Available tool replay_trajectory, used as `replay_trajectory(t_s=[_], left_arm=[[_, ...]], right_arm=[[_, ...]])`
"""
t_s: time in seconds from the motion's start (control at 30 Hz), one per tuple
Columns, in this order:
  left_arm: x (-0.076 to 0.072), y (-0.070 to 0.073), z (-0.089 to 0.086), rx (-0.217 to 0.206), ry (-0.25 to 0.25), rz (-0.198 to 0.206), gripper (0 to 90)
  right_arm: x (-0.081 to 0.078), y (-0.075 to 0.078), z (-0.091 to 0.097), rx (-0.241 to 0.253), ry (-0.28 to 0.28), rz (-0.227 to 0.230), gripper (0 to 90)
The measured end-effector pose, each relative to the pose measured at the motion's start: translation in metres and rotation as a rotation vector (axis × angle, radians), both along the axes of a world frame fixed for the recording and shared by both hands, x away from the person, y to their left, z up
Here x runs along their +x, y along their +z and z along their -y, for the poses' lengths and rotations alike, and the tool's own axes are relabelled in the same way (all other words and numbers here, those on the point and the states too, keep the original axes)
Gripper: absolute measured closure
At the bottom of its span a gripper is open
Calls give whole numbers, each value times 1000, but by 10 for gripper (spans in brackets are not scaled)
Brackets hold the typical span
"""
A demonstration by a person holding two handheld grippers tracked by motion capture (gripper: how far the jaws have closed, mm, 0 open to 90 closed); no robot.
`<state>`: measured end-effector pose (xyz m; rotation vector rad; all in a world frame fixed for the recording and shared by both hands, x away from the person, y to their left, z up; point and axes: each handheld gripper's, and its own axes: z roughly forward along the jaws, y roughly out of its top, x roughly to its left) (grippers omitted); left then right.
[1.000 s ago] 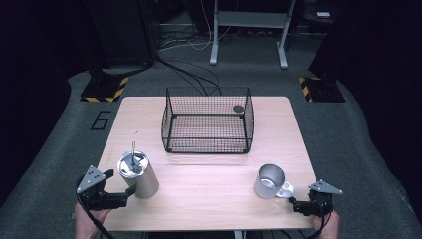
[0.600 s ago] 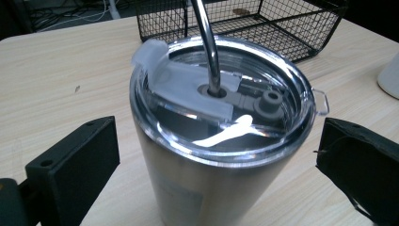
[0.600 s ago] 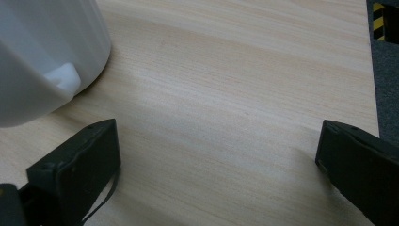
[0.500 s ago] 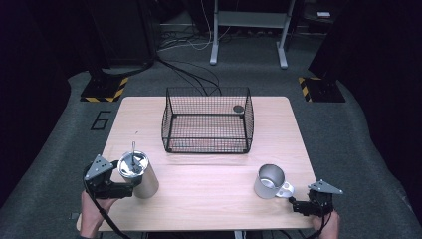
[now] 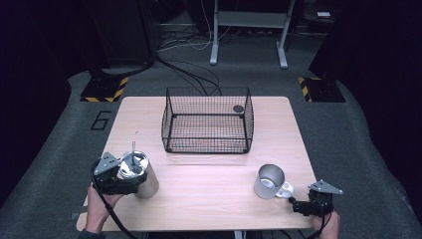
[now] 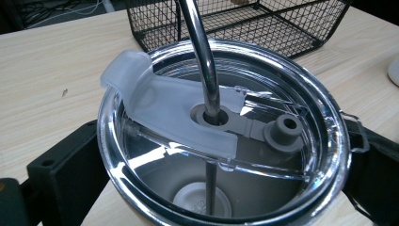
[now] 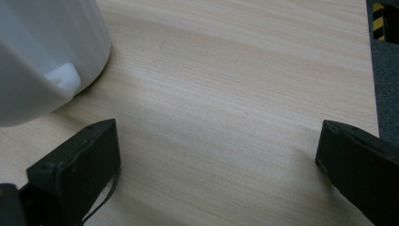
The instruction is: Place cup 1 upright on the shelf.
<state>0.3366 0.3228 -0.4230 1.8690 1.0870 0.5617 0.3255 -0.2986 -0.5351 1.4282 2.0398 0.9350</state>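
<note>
A steel tumbler [image 5: 143, 177] with a clear lid [image 6: 179, 108] and a metal straw [image 6: 200, 52] stands at the table's front left. My left gripper [image 5: 130, 174] is open, its jaws on either side of the tumbler's top [image 6: 221, 188], close to the rim or touching it. A steel mug [image 5: 269, 181] with a white handle stands at the front right. My right gripper [image 5: 298, 205] rests open just right of the mug's handle, low over the wood [image 7: 216, 160], with the pale mug [image 7: 42, 56] at the upper left and nothing between its jaws.
A black wire basket [image 5: 206, 119] sits at the middle back of the table [image 5: 209, 169] and rises behind the tumbler [image 6: 244, 23]. A small dark round object [image 5: 238, 108] lies in its far right corner. The table's right edge [image 7: 374, 94] is close to my right gripper.
My left gripper has moved right, up to the tumbler, and now has its jaws around the top. The right gripper and the mug have stayed put.
</note>
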Motion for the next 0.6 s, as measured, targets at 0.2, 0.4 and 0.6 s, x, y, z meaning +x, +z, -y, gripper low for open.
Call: replay_trajectory(t_s=[0.2, 0.4, 0.6], left_arm=[[3, -2, 2, 5, 0, -4, 15], [4, -3, 5, 17, 12, 8, 25], [5, -3, 8, 23, 22, 15, 33]], right_arm=[[0, 0, 0, 0, 0, 0, 2], [0, 0, 0, 0, -1, 1, 2], [0, 0, 0, 0, -1, 1, 2]])
